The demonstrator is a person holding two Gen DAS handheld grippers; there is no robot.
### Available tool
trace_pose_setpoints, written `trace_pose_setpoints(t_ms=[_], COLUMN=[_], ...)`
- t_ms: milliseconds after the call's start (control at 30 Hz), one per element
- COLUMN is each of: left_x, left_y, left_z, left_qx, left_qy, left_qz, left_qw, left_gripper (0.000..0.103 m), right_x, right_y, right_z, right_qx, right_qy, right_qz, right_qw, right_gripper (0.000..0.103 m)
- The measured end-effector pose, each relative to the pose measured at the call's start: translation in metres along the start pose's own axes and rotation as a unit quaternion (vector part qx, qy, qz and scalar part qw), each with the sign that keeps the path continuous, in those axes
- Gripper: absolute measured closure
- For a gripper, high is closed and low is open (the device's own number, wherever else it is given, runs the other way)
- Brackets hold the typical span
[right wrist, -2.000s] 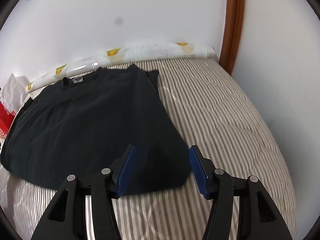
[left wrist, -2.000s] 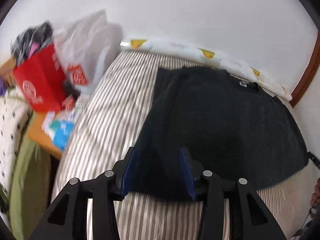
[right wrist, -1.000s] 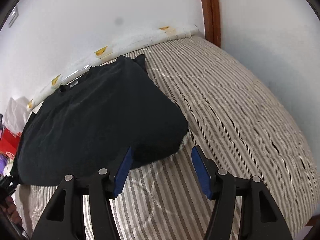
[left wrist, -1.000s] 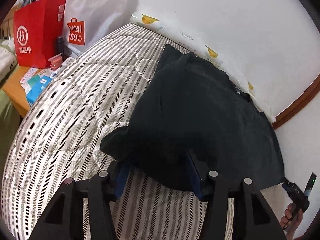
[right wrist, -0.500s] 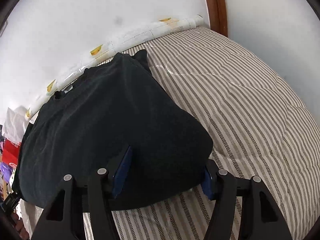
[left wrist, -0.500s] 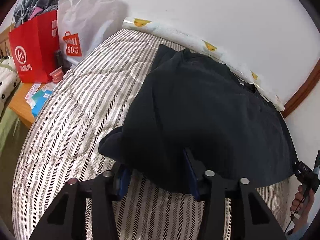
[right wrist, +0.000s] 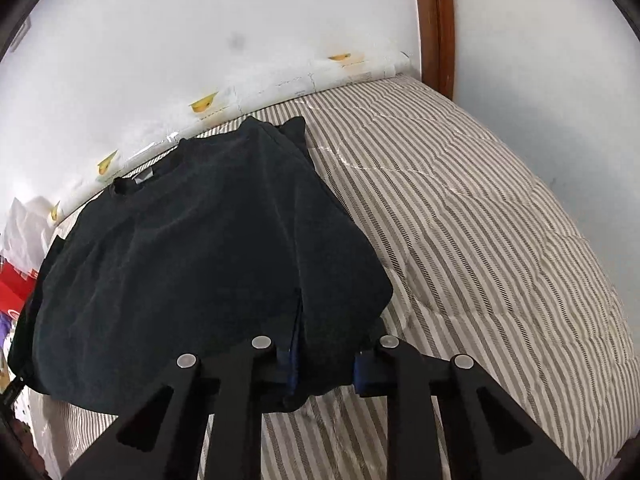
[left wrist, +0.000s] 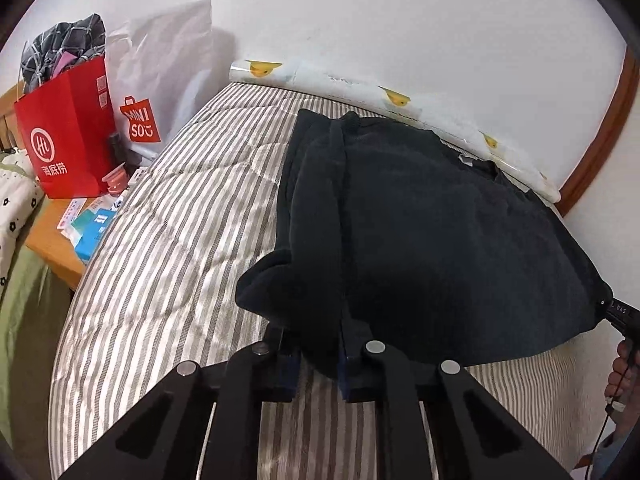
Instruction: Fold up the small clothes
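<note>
Striped quilted bed (left wrist: 168, 248) against a white wall, with a black t-shirt (left wrist: 420, 240) spread on it, collar toward the wall and hem nearest the cameras. Left gripper (left wrist: 318, 344) has just been closing and is clamped on the hem corner on its side; cloth is bunched between the jaws and lifted off the quilt. Right gripper (right wrist: 326, 364) has also just been closing, with the opposite hem corner of the t-shirt (right wrist: 192, 248) pinched between its blue pads (right wrist: 362, 374) and a fold hanging over them. Only the left view shows the red paper bag (left wrist: 68, 132), white Miniso bag (left wrist: 160, 76) and wooden side table (left wrist: 50, 236) with small packets, plus a hand (left wrist: 620, 372) on the other tool's handle at frame edge. Only the right view shows the bare half of the bed (right wrist: 480, 240) and the brown door frame (right wrist: 436, 20). Duck-print roll (right wrist: 280, 84) along the wall shows in both
</note>
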State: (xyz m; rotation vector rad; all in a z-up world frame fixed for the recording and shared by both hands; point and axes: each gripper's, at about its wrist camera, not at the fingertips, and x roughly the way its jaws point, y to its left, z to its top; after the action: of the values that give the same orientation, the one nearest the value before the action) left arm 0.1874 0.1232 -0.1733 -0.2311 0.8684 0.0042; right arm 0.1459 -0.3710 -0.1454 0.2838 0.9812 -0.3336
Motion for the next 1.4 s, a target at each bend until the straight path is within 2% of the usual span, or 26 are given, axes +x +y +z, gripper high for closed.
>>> trace_pose_setpoints(t_ms=[200,600,767,900,1000,1067,1233,1400], left_x=[-0.022,-0.062,-0.07,-0.072,-0.072,-0.072,-0.065,-0.054], left_y=[0.001,0.004,0.013,0.025,0.031,0.031,0.029,0.027], left_z=[-0.02,-0.074,-0.087,-0.092,-0.097,-0.1,-0.106,-0.108], left_qx=[0.003,0.005,-0.007,-0.022,-0.044,-0.046,-0.06,-0.079], left_qy=[0.01,0.015,0.017,0.022,0.024,0.024,0.03,0.036], left_qz=[-0.002,-0.015,-0.019,-0.036,-0.054,-0.062,-0.083,-0.094], left_qw=[0.9999,0.9998,0.9996,0.9989,0.9973,0.9967,0.9943,0.9918], left_gripper=[0.089,0.089,0.089,0.086,0.085,0.082,0.066,0.064], right_x=[-0.028,-0.076,-0.076,-0.089,-0.103,-0.113,-0.125,-0.108], right_y=[-0.005,-0.037,-0.042,-0.043,-0.027,-0.017,0.021,0.08], right_z=[-0.016,-0.073,-0.081,-0.085,-0.084,-0.082,-0.074,-0.088], right_qx=[-0.012,-0.025,-0.027,-0.031,-0.068,-0.086,-0.103,-0.146], right_qy=[-0.003,-0.006,0.0,-0.005,-0.033,-0.057,-0.079,-0.067], right_qz=[0.006,0.005,-0.001,-0.02,-0.09,-0.112,-0.059,0.033], right_qw=[1.0,1.0,1.0,0.999,0.993,0.988,0.99,0.986], right_gripper=[0.084,0.084,0.077,0.072,0.07,0.069,0.066,0.064])
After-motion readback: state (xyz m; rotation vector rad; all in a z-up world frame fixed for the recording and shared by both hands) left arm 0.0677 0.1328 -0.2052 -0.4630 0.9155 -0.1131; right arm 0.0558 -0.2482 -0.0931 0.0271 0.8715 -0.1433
